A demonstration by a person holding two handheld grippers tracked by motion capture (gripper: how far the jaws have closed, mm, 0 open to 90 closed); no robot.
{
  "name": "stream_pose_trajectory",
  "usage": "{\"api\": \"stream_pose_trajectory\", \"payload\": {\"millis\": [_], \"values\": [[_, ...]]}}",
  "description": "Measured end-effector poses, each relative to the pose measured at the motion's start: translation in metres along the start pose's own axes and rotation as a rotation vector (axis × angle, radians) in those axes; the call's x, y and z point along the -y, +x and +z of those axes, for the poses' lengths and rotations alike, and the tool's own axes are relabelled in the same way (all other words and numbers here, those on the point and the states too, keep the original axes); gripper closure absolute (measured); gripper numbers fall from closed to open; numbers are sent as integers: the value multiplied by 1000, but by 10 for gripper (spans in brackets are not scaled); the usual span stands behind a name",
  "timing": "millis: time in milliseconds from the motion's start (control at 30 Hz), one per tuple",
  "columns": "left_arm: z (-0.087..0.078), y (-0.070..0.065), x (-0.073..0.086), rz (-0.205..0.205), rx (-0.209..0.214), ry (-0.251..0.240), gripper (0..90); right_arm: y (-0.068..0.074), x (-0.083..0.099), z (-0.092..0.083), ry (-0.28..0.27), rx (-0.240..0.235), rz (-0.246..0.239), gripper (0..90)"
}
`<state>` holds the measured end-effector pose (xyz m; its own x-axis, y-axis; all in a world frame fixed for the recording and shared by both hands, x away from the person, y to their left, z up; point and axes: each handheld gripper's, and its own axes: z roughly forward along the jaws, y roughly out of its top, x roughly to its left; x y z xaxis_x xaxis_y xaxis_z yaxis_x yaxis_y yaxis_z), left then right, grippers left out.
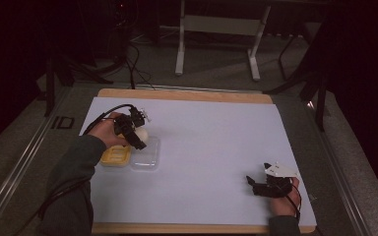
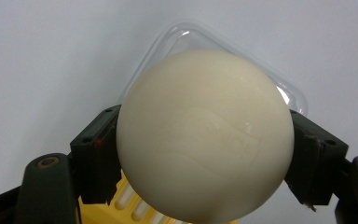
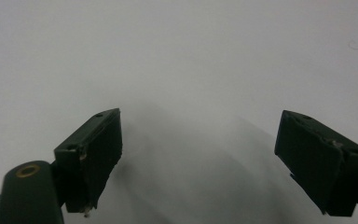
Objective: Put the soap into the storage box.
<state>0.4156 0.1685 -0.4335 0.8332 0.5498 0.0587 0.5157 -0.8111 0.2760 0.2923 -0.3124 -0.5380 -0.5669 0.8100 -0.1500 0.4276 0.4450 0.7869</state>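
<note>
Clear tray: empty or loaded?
Empty, as far as visible. The clear tray shows nothing inside; the egg is held above it in the left gripper.

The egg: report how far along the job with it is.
Done: the clear lid lies open on the white sheet beside the yellow egg tray. In hand: the left gripper is clamped on the cream-white egg, held above the tray and lid. Left: setting the egg down somewhere, probably; where is not shown. The right gripper rests open, holding nothing.
</note>
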Motion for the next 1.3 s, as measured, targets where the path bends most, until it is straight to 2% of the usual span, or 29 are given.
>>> {"api": "stream_pose_trajectory", "payload": {"millis": [233,400,600,667,833,900,1300], "values": [[0,3,7,-11,-6,11,243,0,0,0,1,1,-1,148],[-2,9,18,-30,-16,27,243,0,0,0,1,1,-1,148],[-2,12,24,-44,-20,24,242,0,0,0,1,1,-1,148],[-2,13,27,-56,-14,10,243,0,0,0,1,1,-1,148],[-1,13,29,-56,-20,19,243,0,0,0,1,2,-2,148],[0,15,32,-56,-35,20,243,0,0,0,1,1,-1,149],[10,18,40,-81,-40,45,243,0,0,0,0,1,-3,148]]}}
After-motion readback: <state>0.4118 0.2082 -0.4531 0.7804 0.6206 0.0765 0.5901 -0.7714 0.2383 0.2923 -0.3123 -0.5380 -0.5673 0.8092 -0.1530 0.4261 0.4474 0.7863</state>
